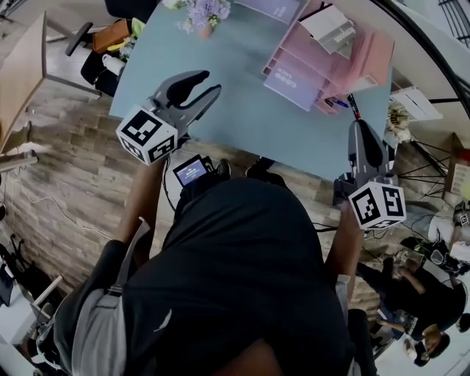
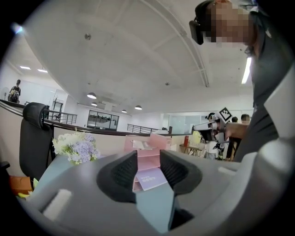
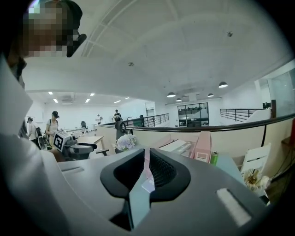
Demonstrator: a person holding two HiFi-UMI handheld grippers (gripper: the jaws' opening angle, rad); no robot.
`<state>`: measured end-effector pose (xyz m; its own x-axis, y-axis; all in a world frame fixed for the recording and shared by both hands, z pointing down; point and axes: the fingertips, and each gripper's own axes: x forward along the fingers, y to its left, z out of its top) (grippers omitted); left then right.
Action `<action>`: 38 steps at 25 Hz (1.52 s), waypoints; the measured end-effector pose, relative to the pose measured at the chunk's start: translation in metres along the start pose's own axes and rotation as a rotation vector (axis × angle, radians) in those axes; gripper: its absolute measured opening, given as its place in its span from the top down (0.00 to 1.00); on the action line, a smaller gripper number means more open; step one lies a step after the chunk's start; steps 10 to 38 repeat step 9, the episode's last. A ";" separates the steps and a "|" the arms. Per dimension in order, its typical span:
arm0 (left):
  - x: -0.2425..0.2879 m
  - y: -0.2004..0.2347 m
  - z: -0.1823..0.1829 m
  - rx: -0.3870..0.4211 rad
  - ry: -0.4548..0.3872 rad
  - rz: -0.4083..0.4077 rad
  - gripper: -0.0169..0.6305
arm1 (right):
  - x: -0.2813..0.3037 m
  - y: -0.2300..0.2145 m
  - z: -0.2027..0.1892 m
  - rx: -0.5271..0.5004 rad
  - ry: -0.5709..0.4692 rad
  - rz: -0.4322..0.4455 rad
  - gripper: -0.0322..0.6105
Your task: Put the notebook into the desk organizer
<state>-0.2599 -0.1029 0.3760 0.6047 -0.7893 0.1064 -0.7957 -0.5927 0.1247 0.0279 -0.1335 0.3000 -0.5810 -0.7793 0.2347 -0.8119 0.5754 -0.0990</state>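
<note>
– Okay, tools first. What have you got?

– Left gripper point(image 1: 211, 81): jaws spread, nothing between the pads. Through its own camera I see only tabletop and the organizer past the gap. It's held over the near edge of the blue-grey table point(image 1: 220, 103), nose toward the organizer.

– And the other?

– Right gripper point(image 1: 358, 126): jaws closed on each other, pads meeting, nothing pinched. It sits at the table's near right edge, well apart from the left one, also aimed at the organizer.

– Notebook?

– Lavender notebook point(image 1: 292, 82), at the front of the pink desk organizer point(image 1: 367, 55), on its lowest level, with the near end poking out toward me over the table. Neither gripper touches it. I can't tell whether it's fully seated in that tray.

– Anything on top of the organizer?

– White-and-grey item point(image 1: 328, 28) lying tilted across the upper part. I can't make out what it is.

– Surroundings?

– Bunch of pale purple and white flowers point(image 1: 204, 13) on the table's far side, left of the organizer and well apart from it. Another lavender cover point(image 1: 273, 7) at the far edge, cut off by the frame. Dark pen point(image 1: 353, 106) on the table just beside the organizer's near corner, between it and the right gripper.
</note>
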 end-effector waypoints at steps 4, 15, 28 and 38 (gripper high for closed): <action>-0.015 -0.005 0.005 0.002 -0.022 0.004 0.70 | -0.009 0.011 0.006 -0.024 0.002 0.000 0.89; -0.022 -0.012 0.003 0.009 -0.029 -0.001 0.70 | -0.019 0.014 0.003 -0.035 0.003 -0.011 0.89; -0.022 -0.012 0.003 0.009 -0.029 -0.001 0.70 | -0.019 0.014 0.003 -0.035 0.003 -0.011 0.89; -0.022 -0.012 0.003 0.009 -0.029 -0.001 0.70 | -0.019 0.014 0.003 -0.035 0.003 -0.011 0.89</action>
